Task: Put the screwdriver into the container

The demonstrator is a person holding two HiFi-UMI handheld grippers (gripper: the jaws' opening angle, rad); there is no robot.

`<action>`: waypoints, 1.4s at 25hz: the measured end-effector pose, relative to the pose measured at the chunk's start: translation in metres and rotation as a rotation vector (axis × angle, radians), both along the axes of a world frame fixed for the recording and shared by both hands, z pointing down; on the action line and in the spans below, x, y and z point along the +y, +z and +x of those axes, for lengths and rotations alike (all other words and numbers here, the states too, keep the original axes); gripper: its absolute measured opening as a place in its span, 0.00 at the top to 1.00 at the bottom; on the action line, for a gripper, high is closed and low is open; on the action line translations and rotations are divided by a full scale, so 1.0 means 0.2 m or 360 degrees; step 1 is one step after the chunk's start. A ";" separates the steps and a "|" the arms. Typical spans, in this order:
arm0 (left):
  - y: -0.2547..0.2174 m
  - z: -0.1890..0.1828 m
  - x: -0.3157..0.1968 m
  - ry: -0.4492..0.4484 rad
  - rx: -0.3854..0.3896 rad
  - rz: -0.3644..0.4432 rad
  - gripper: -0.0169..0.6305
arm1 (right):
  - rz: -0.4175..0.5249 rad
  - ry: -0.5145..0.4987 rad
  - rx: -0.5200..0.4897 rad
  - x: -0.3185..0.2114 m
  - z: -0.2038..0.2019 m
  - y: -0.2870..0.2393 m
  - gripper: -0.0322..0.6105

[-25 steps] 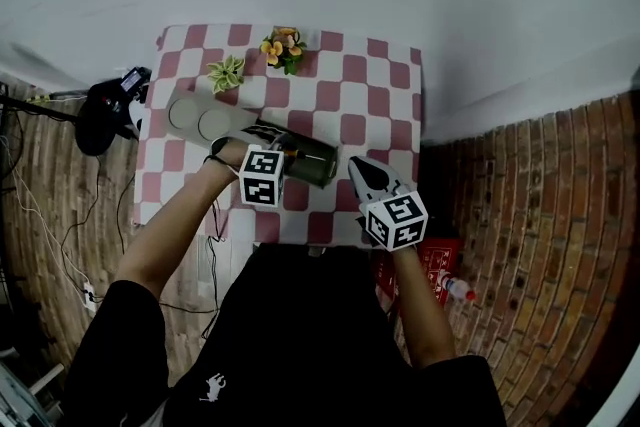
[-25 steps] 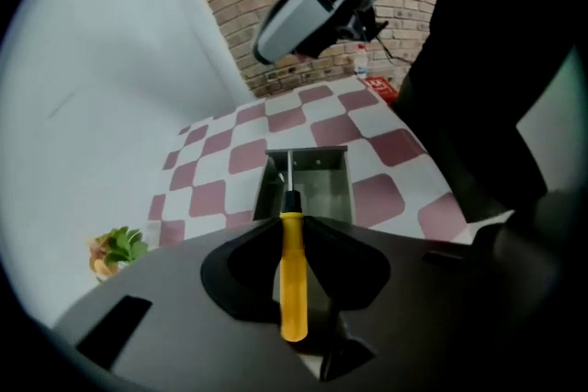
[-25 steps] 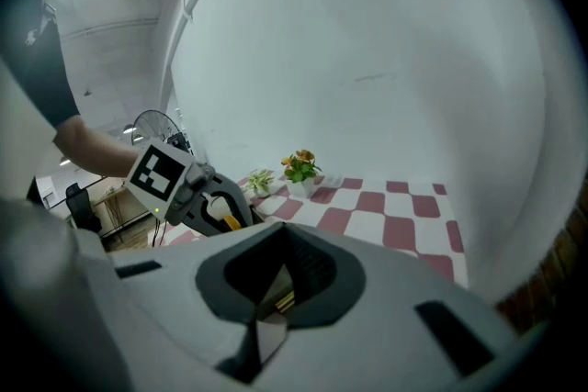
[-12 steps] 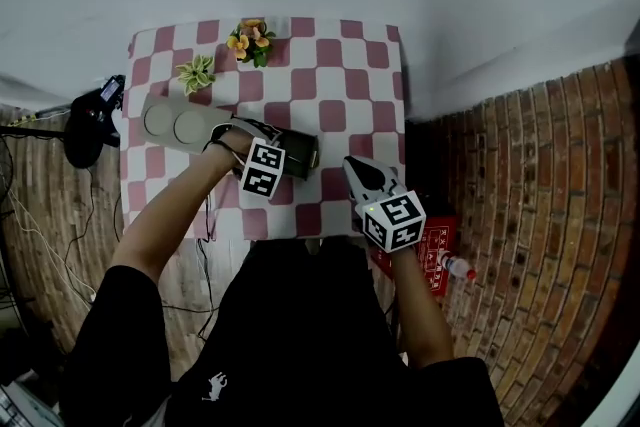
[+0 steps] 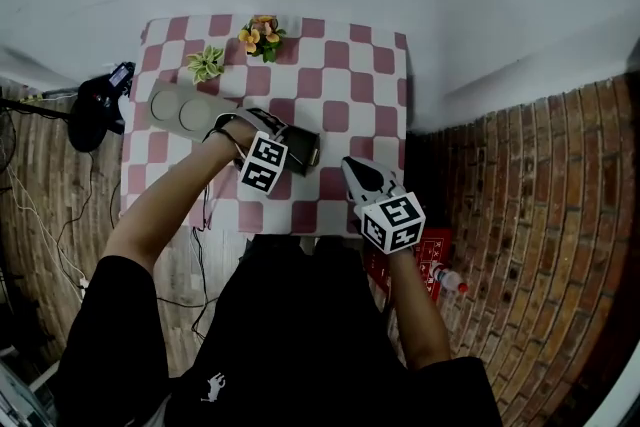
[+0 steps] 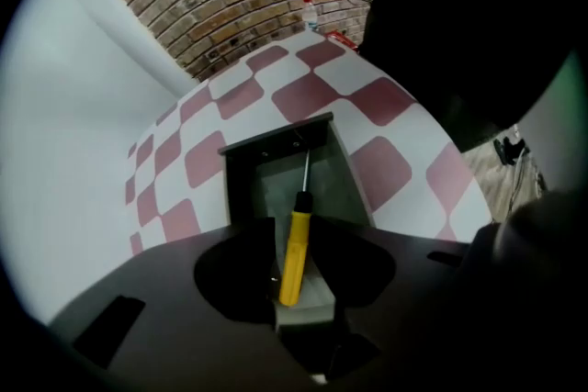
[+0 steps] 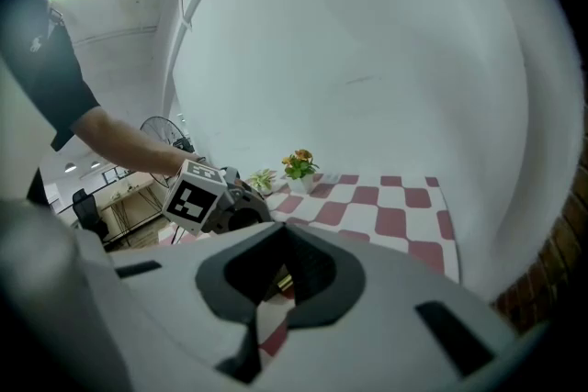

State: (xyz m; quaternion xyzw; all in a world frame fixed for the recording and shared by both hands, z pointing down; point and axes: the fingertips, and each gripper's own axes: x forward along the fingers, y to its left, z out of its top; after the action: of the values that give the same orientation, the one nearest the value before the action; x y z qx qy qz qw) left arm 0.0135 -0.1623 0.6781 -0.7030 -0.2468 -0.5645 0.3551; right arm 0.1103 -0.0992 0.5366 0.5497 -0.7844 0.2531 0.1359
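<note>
**Item:** screwdriver point(image 6: 294, 257), yellow handle, slim metal shaft.

**Location:** the handle is found between the jaws of the left gripper point(image 6: 297, 229). The shaft is pointed down into the container point(image 6: 276, 135), its tip low near the far inner wall.

**Container:** a dark, open-topped box, set on the checked worktop point(image 6: 312, 96) directly beneath the gripper.

**Step in hand, as judged:** release into the container.
- The gripper is best kept steeply downward over the opening, so that the handle is dropped inside the walls rather than across the rim.
- The jaws should be spread fully before any lift.
- The lift should be made straight up, so that the handle is not dragged out.

**Left jaws:** they have just been opening and are now set fairly wide, with a gap seen on the handle's right side. The handle is leaned against the left jaw only and is judged no longer pinched.

**Right gripper** point(image 5: 355, 171): held by the worktop's near edge, apart from the container. Its jaws are drawn together with nothing between them.
</note>
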 end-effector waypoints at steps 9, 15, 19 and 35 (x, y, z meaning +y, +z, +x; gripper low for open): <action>-0.60 0.00 -0.05 -0.1167 0.0752 -0.0196 0.81 | 0.0246 -0.0130 -0.0075 -0.06 0.02 -0.30 0.95; -1.00 -0.09 0.05 -0.1742 0.1349 -0.0198 0.93 | 0.0402 -0.0251 -0.0097 -0.02 0.02 -0.53 0.95; -1.17 -0.15 0.18 -0.1968 0.1643 -0.0136 0.97 | 0.0467 -0.0324 -0.0127 0.05 0.02 -0.64 0.95; -1.36 -0.31 0.57 -0.2414 0.2100 0.0058 0.97 | 0.0517 -0.0424 -0.0150 0.31 0.07 -0.71 0.95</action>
State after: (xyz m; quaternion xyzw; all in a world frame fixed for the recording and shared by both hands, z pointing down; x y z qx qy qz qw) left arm -0.0478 -0.0486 0.4070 -0.8413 0.5209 -0.1429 -0.0217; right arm 0.1252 -0.0381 0.3938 0.4435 -0.8861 0.1287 0.0409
